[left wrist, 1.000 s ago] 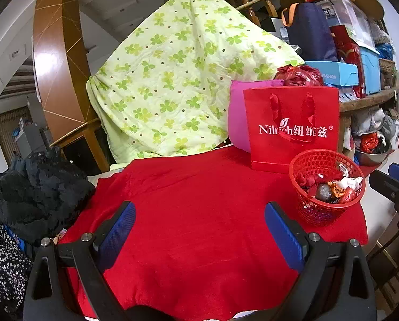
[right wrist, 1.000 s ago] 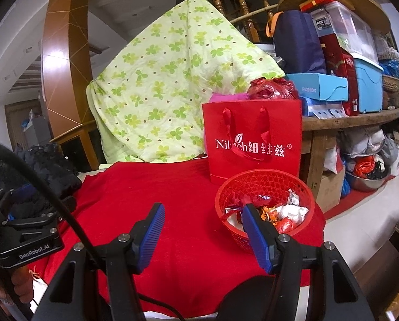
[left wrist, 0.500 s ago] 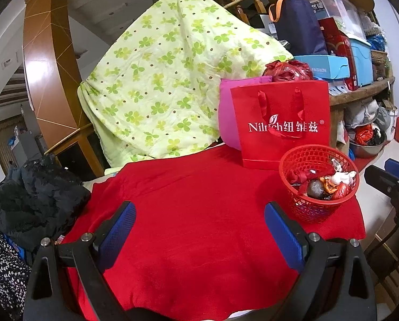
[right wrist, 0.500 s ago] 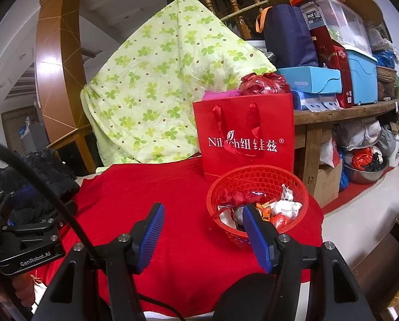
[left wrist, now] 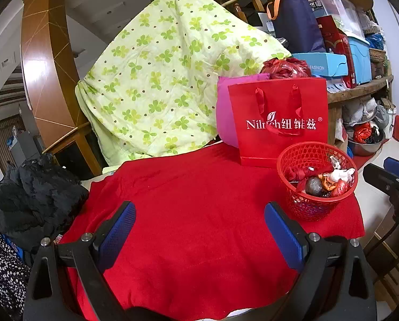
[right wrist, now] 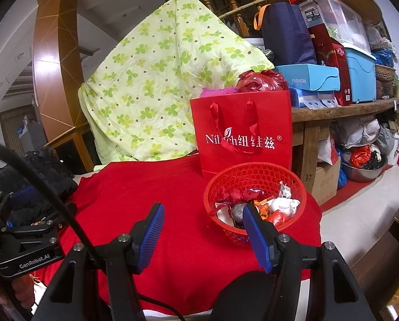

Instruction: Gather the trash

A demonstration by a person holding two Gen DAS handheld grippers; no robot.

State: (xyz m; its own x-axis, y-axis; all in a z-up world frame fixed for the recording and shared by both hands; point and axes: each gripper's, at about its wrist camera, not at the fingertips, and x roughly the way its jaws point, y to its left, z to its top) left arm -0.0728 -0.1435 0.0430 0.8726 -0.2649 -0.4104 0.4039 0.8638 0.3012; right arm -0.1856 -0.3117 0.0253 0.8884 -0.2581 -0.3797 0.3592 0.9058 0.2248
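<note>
A red mesh basket (left wrist: 317,184) (right wrist: 255,200) sits at the right end of the red tablecloth (left wrist: 194,200) (right wrist: 151,195). It holds several crumpled wrappers, red, orange, white and a dark foil ball (left wrist: 313,186). My left gripper (left wrist: 199,230) stands open over bare cloth, left of the basket, with nothing between its blue pads. My right gripper (right wrist: 202,230) is open too, empty, its right finger (right wrist: 255,238) in front of the basket's near rim. In the right wrist view the left gripper's body (right wrist: 25,230) shows at the left edge.
A red paper gift bag (left wrist: 279,123) (right wrist: 242,133) stands behind the basket, with a pink cushion (left wrist: 226,112) and a green clover quilt (left wrist: 167,80) behind it. Black clothing (left wrist: 31,198) lies at the left. A wooden shelf (right wrist: 346,107) with boxes stands to the right.
Both views drift slightly: the basket and bag slide a little left in each frame. Neither gripper's jaws have changed their width, and nothing was picked up.
</note>
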